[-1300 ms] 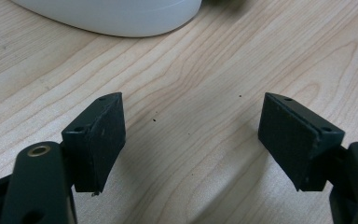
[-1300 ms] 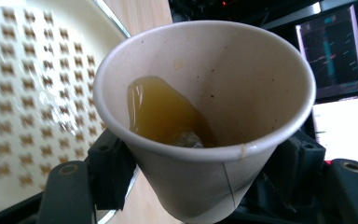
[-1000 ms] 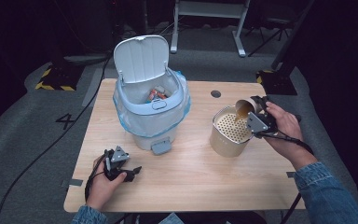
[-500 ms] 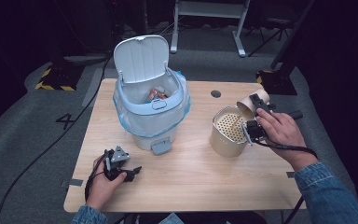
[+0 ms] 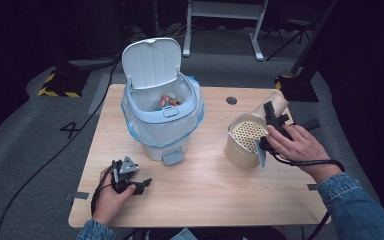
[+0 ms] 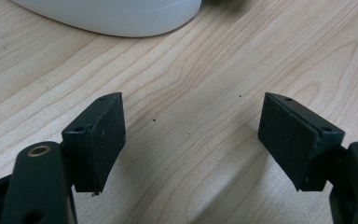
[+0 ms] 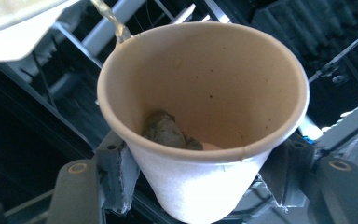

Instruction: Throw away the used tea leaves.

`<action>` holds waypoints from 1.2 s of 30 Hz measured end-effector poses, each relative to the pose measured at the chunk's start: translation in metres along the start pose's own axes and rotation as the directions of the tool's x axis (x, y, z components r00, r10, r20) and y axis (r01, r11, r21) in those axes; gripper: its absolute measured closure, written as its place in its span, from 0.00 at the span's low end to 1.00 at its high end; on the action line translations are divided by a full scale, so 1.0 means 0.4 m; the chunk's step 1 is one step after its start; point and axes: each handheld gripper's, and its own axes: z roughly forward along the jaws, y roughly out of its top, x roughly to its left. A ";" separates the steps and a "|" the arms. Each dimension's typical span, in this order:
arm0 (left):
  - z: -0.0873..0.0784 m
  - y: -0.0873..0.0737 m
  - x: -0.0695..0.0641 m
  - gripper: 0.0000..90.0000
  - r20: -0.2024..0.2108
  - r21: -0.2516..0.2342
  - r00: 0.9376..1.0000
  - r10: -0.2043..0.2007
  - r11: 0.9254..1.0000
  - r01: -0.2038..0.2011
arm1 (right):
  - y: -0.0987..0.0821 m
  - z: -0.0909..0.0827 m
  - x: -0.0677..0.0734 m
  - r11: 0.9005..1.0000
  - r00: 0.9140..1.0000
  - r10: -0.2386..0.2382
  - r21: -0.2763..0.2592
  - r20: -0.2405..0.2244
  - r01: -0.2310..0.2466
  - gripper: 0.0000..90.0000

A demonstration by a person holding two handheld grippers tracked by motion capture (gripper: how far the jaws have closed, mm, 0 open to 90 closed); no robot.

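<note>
My right gripper (image 5: 274,124) is shut on a beige paper cup (image 5: 278,101), held tilted just past the far rim of a metal pot with a perforated insert (image 5: 245,137). Its jaws have just been closing tighter on the cup. In the right gripper view the cup (image 7: 200,116) sits between both pads with its mouth toward the camera, and a dark wet lump (image 7: 165,130) lies inside. My left gripper (image 5: 139,184) rests on the table's near left, open. In its own view the left gripper (image 6: 191,140) has bare wood between the pads.
A pale blue pedal bin (image 5: 162,117) with its lid up and a liner stands mid-table, with rubbish inside; its base (image 6: 112,18) lies just ahead of the left gripper. The wooden table (image 5: 205,200) has a cable hole (image 5: 231,100) behind the pot.
The right hand has sunk and come nearer, beside the pot. The cup has swung from over the pot's mouth toward its far right rim. The left gripper has not moved.
</note>
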 end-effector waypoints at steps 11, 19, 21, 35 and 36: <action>0.000 0.000 0.000 0.26 0.000 0.000 1.000 0.000 1.000 0.000 | -0.004 -0.008 -0.014 0.992 0.991 -0.124 0.029 0.042 0.123 0.42; 0.000 0.000 0.000 0.26 0.001 0.000 1.000 0.000 1.000 0.000 | -0.011 -0.010 -0.026 0.991 0.990 -0.128 0.046 0.058 0.126 0.42; 0.000 0.000 0.000 0.26 0.000 0.000 1.000 0.001 1.000 -0.001 | -0.011 -0.011 -0.025 0.991 0.990 -0.130 0.042 0.059 0.128 0.42; 0.000 0.000 0.000 0.26 -0.001 0.000 1.000 0.000 1.000 0.000 | -0.049 0.000 -0.047 0.986 0.987 0.159 -0.043 -0.033 -0.160 0.40; 0.000 0.000 0.000 0.26 0.000 0.000 1.000 0.000 1.000 0.000 | -0.059 0.002 -0.050 0.973 0.974 0.220 -0.057 -0.058 -0.223 0.40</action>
